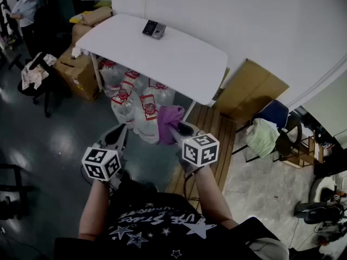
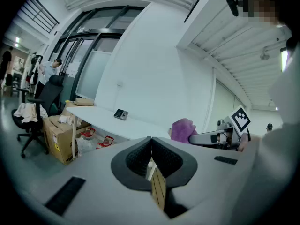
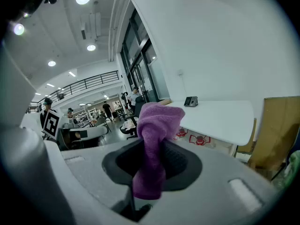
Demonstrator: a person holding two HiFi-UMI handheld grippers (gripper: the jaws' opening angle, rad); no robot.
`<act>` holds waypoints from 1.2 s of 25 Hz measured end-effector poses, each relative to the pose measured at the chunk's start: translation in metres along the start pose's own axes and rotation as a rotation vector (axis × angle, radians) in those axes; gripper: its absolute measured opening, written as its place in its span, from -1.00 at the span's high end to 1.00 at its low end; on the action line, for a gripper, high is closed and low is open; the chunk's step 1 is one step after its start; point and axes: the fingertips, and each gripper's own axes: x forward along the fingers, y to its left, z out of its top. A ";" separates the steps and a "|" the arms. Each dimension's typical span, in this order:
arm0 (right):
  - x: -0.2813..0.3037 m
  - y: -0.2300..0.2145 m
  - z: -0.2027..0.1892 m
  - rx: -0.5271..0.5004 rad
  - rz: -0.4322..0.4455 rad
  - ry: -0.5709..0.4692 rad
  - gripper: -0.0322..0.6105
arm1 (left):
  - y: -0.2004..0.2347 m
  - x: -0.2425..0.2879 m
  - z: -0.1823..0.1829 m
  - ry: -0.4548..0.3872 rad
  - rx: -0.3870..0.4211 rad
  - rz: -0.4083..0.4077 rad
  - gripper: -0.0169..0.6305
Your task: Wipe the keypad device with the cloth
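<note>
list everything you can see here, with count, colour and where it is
keypad device: one, dark grey, on the table's far side
table: one, white, beside the wall
cloth: one, purple, in the right tool
cardboard boxes: several, brown, left of the table
plastic bags: several, clear with red print, under the table
cardboard sheet: one, brown, leaning on the wall
chairs: two, dark, one each side, fabric draped on both
person: one, light shirt, top-left background
left tool: one, grey, jaws together, empty
right tool: one, grey, clamped on the cloth
</note>
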 end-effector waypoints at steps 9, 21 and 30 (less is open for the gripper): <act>-0.001 0.010 -0.004 -0.015 0.018 0.017 0.59 | 0.002 -0.013 -0.005 0.002 -0.020 0.018 0.92; -0.003 0.010 -0.004 -0.035 0.041 0.017 0.59 | 0.003 -0.024 -0.005 0.020 -0.008 0.033 0.92; 0.016 -0.008 -0.011 0.012 0.006 0.042 0.59 | 0.024 0.004 -0.011 0.051 -0.040 0.013 0.92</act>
